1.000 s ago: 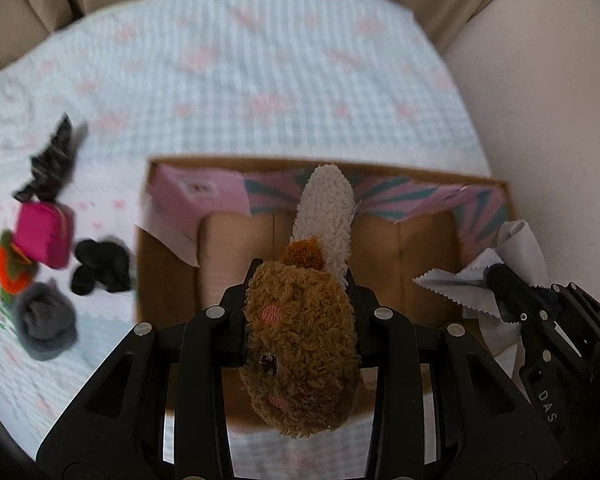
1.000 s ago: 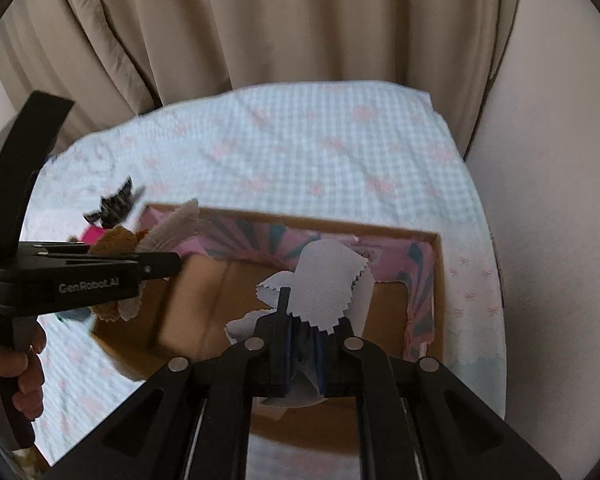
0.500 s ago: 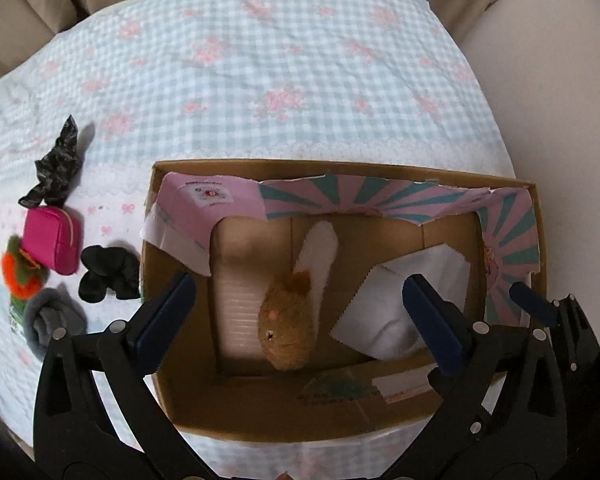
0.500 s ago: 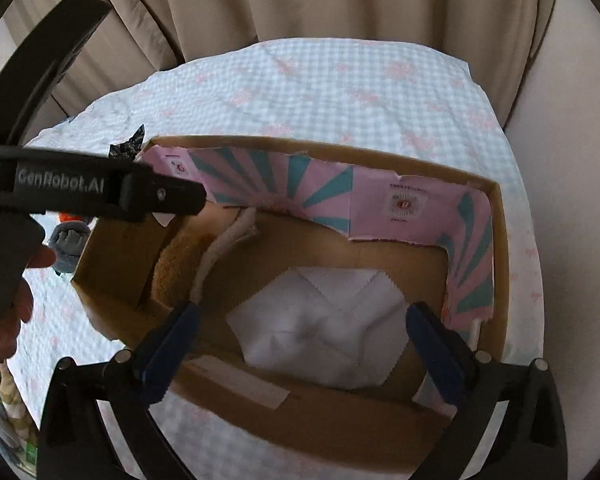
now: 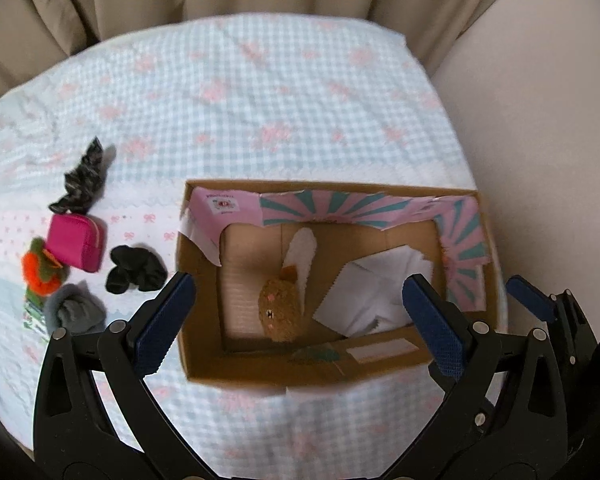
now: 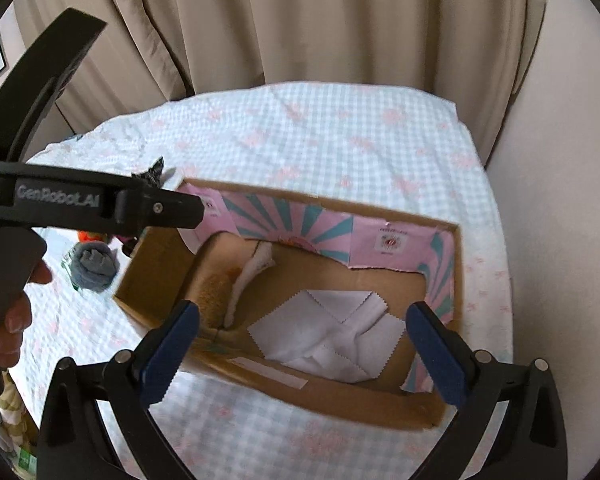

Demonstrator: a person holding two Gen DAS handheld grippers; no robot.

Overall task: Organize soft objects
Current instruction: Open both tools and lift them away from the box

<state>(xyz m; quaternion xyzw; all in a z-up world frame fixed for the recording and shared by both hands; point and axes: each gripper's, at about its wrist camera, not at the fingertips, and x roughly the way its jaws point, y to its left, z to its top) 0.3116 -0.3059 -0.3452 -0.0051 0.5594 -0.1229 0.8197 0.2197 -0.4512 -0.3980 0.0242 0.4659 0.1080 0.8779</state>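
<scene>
A brown plush toy (image 5: 281, 307) with a white ear lies inside the cardboard box (image 5: 204, 364), beside a white zigzag-edged cloth (image 5: 376, 284). My left gripper (image 5: 300, 320) hangs open above the box with nothing between its fingers. My right gripper (image 6: 306, 354) is open too, above the white cloth (image 6: 332, 332) in the same box (image 6: 340, 404). Left of the box on the tablecloth lie a black scrunchie (image 5: 134, 269), a pink pouch (image 5: 76, 248), an orange-and-green knit toy (image 5: 40, 268), a grey sock (image 5: 74, 310) and a dark patterned cloth (image 5: 82, 180).
A checked tablecloth (image 5: 260, 100) covers the round table, with beige curtains (image 6: 300, 20) behind and a pale wall on the right. In the right wrist view the other gripper's body (image 6: 80, 204) and a hand (image 6: 8, 320) cross the left side, over the grey sock (image 6: 92, 264).
Both grippers opened: the left let the plush toy drop into the box, the right released the white cloth there. The left gripper then rose, so the box looks smaller.
</scene>
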